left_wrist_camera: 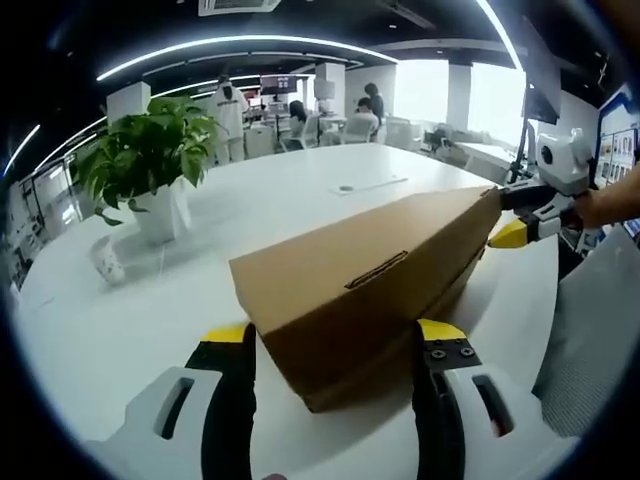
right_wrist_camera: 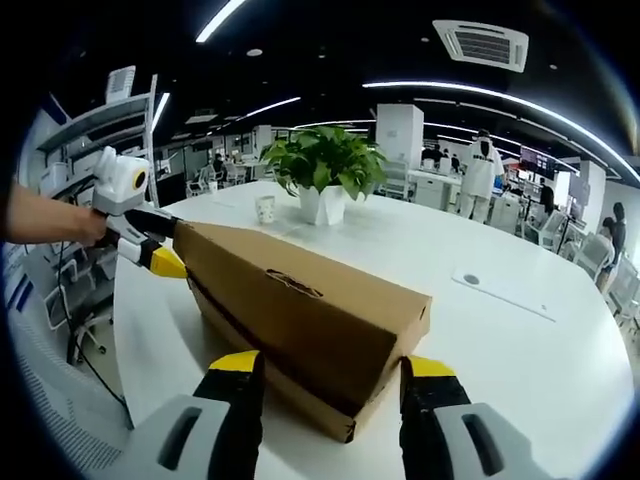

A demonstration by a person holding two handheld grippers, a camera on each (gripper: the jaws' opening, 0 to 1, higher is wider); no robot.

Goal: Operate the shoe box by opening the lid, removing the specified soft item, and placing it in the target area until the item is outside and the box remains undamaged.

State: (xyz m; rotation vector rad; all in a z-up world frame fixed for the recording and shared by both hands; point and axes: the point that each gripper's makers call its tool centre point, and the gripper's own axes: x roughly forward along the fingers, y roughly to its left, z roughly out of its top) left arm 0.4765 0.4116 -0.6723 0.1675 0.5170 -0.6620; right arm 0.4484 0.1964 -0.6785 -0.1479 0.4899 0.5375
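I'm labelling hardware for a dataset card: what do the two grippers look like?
Each gripper, left gripper and right gripper, has two black jaws capped with yellow tips, mounted on white moulded bodies with slotted openings. Small screws show on the left gripper's right jaw. Seen from across, each carries a white housing on top.

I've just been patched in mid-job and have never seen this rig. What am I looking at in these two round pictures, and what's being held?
There is no robot: a person holds a two-jaw gripper in each hand, and each carries a fisheye camera looking along its own jaws. In the left gripper view, the left gripper straddles one end of a closed brown shoe box, while the right gripper meets the far end. The right gripper view shows the reverse: the right gripper at the near end, the left gripper far off. The box lies on a white table beside a potted plant and a small cup.
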